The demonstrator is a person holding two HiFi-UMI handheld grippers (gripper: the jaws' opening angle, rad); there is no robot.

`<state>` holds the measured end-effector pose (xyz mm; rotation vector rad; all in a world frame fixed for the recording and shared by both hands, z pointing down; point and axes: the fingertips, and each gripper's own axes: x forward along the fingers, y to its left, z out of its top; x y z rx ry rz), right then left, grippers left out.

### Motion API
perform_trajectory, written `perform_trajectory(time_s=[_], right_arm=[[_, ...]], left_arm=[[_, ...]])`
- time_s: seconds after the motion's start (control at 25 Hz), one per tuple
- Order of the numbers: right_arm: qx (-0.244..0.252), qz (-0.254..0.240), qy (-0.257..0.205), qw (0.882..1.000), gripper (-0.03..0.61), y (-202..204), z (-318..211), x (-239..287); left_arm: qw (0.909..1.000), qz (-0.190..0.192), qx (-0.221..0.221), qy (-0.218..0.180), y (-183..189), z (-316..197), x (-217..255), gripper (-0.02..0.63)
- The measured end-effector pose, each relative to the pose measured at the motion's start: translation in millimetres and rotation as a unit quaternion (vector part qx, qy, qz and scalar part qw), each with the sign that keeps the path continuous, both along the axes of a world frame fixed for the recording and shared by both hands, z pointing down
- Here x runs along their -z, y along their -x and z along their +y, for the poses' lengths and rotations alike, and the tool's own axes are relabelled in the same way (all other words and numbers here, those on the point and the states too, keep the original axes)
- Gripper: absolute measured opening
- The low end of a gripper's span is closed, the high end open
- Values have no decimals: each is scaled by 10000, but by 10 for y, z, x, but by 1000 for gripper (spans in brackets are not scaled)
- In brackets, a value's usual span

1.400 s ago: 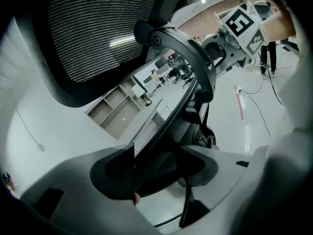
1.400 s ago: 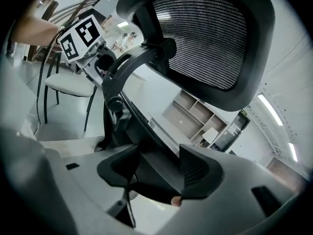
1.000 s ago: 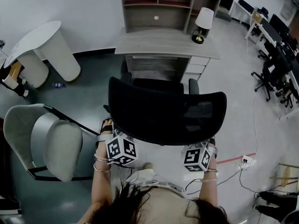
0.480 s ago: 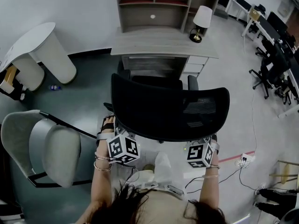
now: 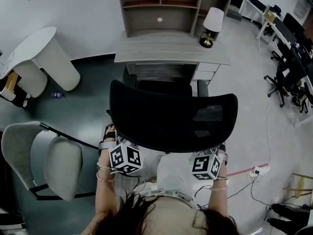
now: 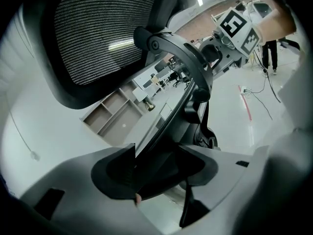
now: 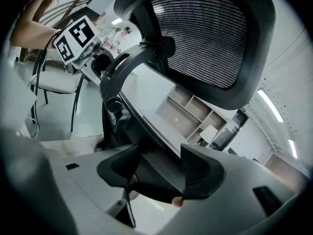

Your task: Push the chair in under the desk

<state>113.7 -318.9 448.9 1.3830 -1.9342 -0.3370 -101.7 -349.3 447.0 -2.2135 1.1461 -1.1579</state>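
Observation:
A black mesh office chair (image 5: pixel 171 116) stands right in front of a grey desk (image 5: pixel 166 48) with shelves, its seat partly under the desktop. In the head view my left gripper (image 5: pixel 128 148) and right gripper (image 5: pixel 208 155) sit at the lower left and lower right of the backrest, jaws hidden behind it. The left gripper view shows my left gripper (image 6: pixel 156 173) closed around a dark edge of the chair (image 6: pixel 98 33). In the right gripper view my right gripper (image 7: pixel 159 173) holds the same edge of the chair (image 7: pixel 205 33) from the other side.
A table lamp (image 5: pixel 212 26) stands on the desk's right end, above a drawer unit (image 5: pixel 205 72). A grey chair (image 5: pixel 54 160) stands close on the left, with a white rounded table (image 5: pixel 44 53) behind it. Cables and a power strip (image 5: pixel 257 170) lie at the right, with more office chairs (image 5: pixel 288 77) beyond.
The chair has edged a little closer to the desk, with both grippers staying on its back.

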Motion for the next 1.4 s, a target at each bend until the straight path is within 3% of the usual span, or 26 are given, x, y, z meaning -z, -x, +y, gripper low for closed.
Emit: perform_trajectory(time_s=[1.4], right_arm=[[218,-8,-101,9997,256,-340,-837,9]], left_arm=[[9997,96,215,-54,-331,-705,22,249]])
